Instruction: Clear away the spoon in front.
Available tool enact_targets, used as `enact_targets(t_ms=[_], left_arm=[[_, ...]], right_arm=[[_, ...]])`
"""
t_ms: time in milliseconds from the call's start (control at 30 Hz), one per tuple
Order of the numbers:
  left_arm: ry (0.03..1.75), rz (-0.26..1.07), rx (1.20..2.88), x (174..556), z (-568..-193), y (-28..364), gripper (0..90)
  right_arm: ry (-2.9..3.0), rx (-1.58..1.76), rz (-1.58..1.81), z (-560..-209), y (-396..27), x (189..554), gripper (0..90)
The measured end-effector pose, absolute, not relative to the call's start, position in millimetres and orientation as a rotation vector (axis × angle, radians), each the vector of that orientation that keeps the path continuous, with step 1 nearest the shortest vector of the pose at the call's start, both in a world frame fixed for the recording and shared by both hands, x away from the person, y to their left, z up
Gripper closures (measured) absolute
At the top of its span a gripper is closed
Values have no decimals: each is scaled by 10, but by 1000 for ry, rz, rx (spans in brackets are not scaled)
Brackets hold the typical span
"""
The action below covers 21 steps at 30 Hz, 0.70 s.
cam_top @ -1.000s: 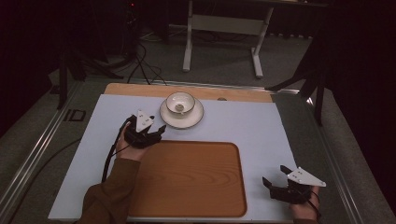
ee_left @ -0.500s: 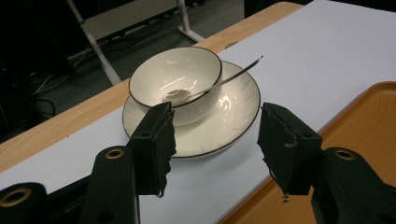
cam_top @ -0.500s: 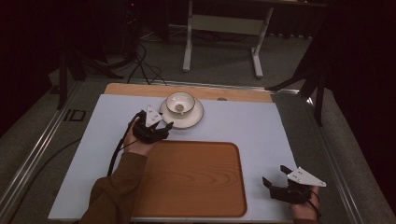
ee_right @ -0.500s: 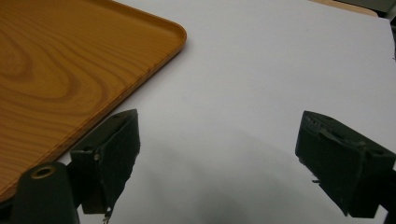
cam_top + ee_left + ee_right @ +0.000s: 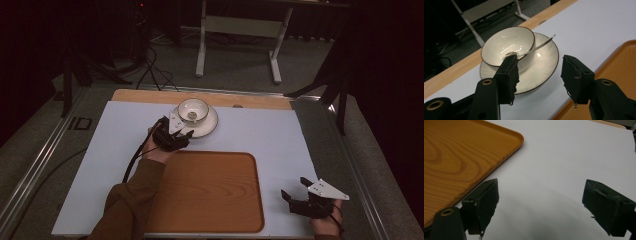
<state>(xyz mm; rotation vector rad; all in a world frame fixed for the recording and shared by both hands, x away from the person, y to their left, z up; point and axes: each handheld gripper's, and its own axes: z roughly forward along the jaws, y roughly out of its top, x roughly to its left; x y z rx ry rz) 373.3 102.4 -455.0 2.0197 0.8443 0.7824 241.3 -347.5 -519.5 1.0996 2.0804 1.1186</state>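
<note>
A cream bowl [image 5: 193, 110] [image 5: 507, 45] with a dark rim sits on a matching saucer [image 5: 210, 124] [image 5: 541, 62] at the back of the white mat. A metal spoon [image 5: 536, 47] lies in the bowl, its handle over the rim. My left gripper [image 5: 184, 134] [image 5: 537, 75] is open right at the saucer's near edge, its jaws standing on either side of the rim. My right gripper [image 5: 296, 189] [image 5: 539, 202] is open over bare mat at the front right, with nothing between its jaws.
A wooden tray [image 5: 205, 192] [image 5: 456, 157] lies at the front middle of the mat [image 5: 260, 135], between the two grippers. A strip of wooden tabletop [image 5: 250, 100] runs behind the saucer. Beyond the table stand a white frame's legs [image 5: 237, 45] and floor cables.
My left gripper has moved right and forward from the mat's left side up to the saucer's near edge. The right gripper has stayed put.
</note>
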Motion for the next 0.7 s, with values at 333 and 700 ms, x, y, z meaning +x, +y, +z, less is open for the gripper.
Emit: enact_targets(t_ms=[333,700], left_arm=[[806,815,2078,3937,-4566,858,575],[863,824,2132,4191,-4666,720,704]], right_arm=[[2080,1099,1120,-5195,-3478,2414,138],[2078,1100,1122,-5194,-3488,2413,138]])
